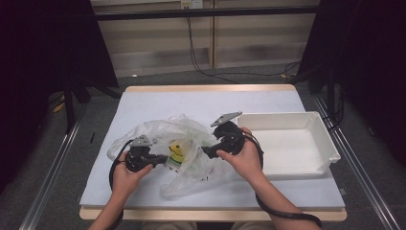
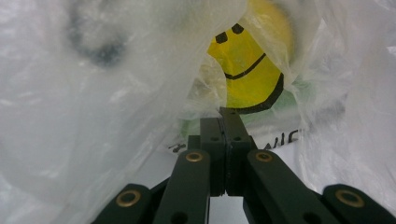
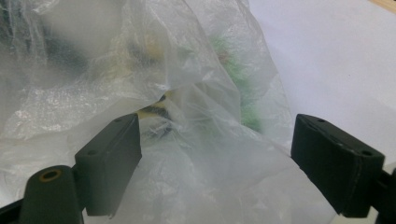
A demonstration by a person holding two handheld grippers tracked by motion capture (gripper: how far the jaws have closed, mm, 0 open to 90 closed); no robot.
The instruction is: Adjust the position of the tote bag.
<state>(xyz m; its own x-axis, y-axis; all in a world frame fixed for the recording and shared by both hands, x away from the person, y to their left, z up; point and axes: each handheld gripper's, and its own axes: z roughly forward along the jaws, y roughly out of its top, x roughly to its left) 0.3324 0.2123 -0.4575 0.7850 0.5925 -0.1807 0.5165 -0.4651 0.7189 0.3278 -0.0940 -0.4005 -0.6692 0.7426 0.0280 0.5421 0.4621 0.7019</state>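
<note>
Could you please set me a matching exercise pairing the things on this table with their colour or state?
Things:
1. bag
2. tray
3. left gripper
4. right gripper

Colour or state:
A. jaws wide apart, bag film between them
B. white, at the table's right side
C. jaws shut on the bag's film
D. clear and crumpled, with a yellow smiley face showing through

Pairs: 1-D, 2-B, 3-C, 4-A
</note>
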